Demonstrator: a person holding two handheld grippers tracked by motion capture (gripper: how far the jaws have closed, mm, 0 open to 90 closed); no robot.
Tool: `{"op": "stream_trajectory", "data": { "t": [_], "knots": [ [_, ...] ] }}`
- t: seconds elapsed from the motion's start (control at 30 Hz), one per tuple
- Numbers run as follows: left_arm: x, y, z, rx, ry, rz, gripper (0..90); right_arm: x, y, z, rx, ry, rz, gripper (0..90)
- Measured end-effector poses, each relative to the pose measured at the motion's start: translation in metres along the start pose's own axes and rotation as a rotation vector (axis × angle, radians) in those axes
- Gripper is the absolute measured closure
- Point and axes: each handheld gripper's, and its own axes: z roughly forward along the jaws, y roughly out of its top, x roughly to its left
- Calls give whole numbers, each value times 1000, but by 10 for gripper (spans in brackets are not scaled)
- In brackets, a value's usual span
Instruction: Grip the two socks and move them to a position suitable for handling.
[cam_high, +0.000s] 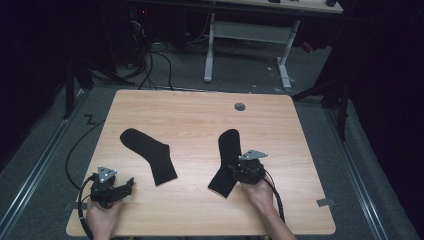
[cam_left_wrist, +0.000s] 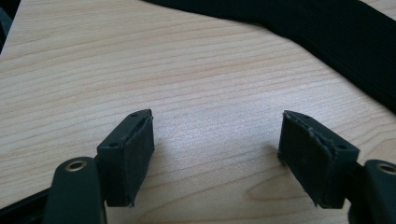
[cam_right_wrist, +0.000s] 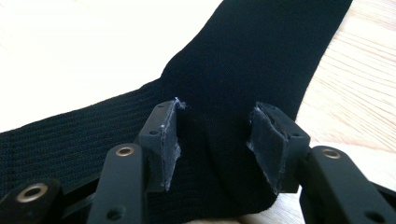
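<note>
Table (cam_high: 190, 112): light wood-grain top, seen from above in the high view; grey round cap (cam_high: 240, 106) set near the far edge.
Left sock (cam_high: 148, 154): black, laid flat on the left half of the table, toe toward the far left, cuff toward the near centre; lay as a dark ribbed band (cam_left_wrist: 327, 37) across the upper right of the left gripper view.
Right sock (cam_high: 226, 161): black, flat on the right half, bent at the heel, one end toward the far side, the other toward the near centre; well apart from the left sock.
Left gripper (cam_high: 131, 183): held in the left hand (cam_high: 102, 217) at the near left corner, jaws pointed right toward the left sock, short of it; in the left gripper view (cam_left_wrist: 217, 154) jaws stood wide apart over bare wood, nothing between them.
Right gripper (cam_high: 233, 170): held in the right hand (cam_high: 259, 192), set at the heel bend of the right sock; in the right gripper view (cam_right_wrist: 215, 140) jaws parted to a middling gap, pads (cam_right_wrist: 168, 140) down on the black fabric (cam_right_wrist: 233, 60), sock cloth lying between them, not yet pinched.
Cables: black, trailing from each gripper toward the near edge.
Floor: grey, around the table, with a white-legged desk (cam_high: 210, 45) beyond.
</note>
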Motion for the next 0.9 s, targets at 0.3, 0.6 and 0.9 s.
{"op": "stream_trajectory", "data": {
  "t": [0.3, 0.6, 0.9],
  "knots": [
    [0, 0, 0, 0, 0, 0, 272, 17, 12, 10, 11, 87, -84, 507],
    [0, 0, 0, 0, -1, 1, 272, 22, 18, 14, 28, 152, -152, 507],
    [0, 0, 0, 0, -1, 1, 272, 23, 23, 17, 43, 232, -243, 507]
  ]
}}
